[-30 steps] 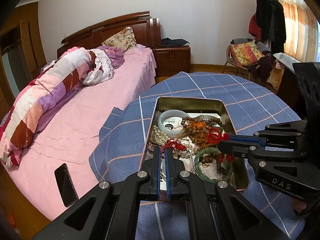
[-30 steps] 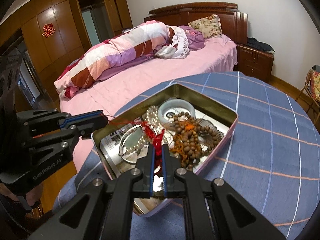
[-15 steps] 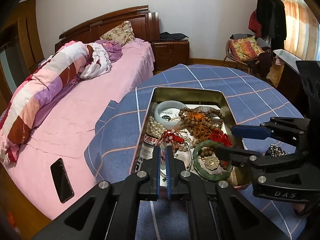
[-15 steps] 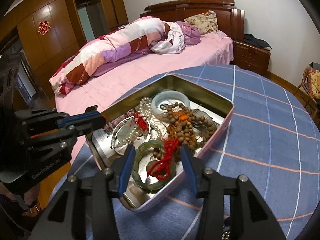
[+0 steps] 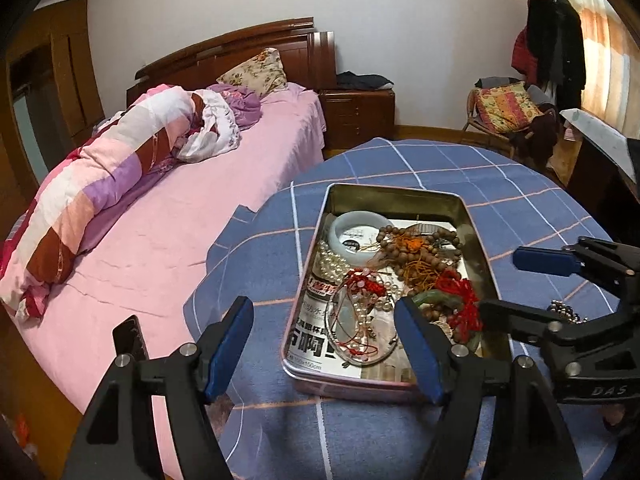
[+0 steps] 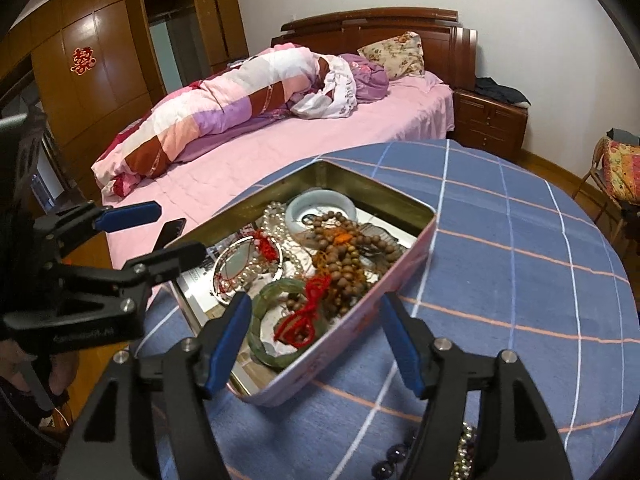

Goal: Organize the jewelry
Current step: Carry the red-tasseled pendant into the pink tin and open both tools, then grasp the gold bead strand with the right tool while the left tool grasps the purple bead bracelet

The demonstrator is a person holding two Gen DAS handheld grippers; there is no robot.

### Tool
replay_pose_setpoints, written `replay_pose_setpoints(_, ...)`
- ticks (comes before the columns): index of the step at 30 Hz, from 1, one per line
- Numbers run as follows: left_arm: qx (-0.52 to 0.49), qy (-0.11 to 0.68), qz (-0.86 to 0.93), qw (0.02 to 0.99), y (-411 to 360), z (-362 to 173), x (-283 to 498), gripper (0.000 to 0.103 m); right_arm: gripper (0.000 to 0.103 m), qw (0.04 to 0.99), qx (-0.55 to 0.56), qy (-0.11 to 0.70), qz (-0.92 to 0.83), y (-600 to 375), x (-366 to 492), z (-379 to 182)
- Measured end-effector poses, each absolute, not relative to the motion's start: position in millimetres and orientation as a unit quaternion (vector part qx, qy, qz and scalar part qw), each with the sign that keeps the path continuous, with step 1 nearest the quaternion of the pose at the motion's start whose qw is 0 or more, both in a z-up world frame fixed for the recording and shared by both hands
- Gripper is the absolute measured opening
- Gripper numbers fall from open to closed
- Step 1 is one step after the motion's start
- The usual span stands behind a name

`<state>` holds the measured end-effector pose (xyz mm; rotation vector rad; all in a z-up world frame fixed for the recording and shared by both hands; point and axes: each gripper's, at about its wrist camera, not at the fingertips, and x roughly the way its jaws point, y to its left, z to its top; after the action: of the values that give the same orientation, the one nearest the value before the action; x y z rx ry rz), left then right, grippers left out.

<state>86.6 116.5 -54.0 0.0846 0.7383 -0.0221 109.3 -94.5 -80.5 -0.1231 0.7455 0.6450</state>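
The left gripper hangs with fingers spread wide and empty over the near left corner of the metal tin on the blue checked worktop. Inside, pearls, red cord, wooden beads and a green bangle lie tangled; lifting one strand could drag its neighbours out. The right gripper, likewise open and empty, straddles the tin's near right wall and might tip it.

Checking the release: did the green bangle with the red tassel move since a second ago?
Yes. The green bangle now lies inside the tin at its near end; earlier the right gripper, now open, pinched its red tassel.
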Motion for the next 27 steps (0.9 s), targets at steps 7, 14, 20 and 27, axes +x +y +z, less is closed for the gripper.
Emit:
replay_pose_setpoints(7, 0.042, 0.351, 0.006, 0.936, 113.5, -47.8, 81.4, 0.073, 0.073, 0.886, -0.052, 0.356, 0.291, -120.6, 104.7, -80.6)
replay_pose_setpoints(14, 0.062, 0.332, -0.003, 0.941, 89.4, -38.2, 67.4, 0.073, 0.076, 0.898, -0.036, 0.360, 0.252, -170.0, 94.6, -83.0)
replay_pose_setpoints(20, 0.088, 0.342, -0.009, 0.936, 58.8, -47.5, 62.8, 0.073, 0.077, 0.905, -0.017, 0.373, 0.203, -216.9, 87.5, -93.4)
replay_pose_setpoints(27, 0.104, 0.356, -0.029, 0.928, 21.9, -59.2, 57.1, 0.073, 0.076, 0.903, -0.015, 0.394, 0.173, -243.8, 76.1, -113.2)
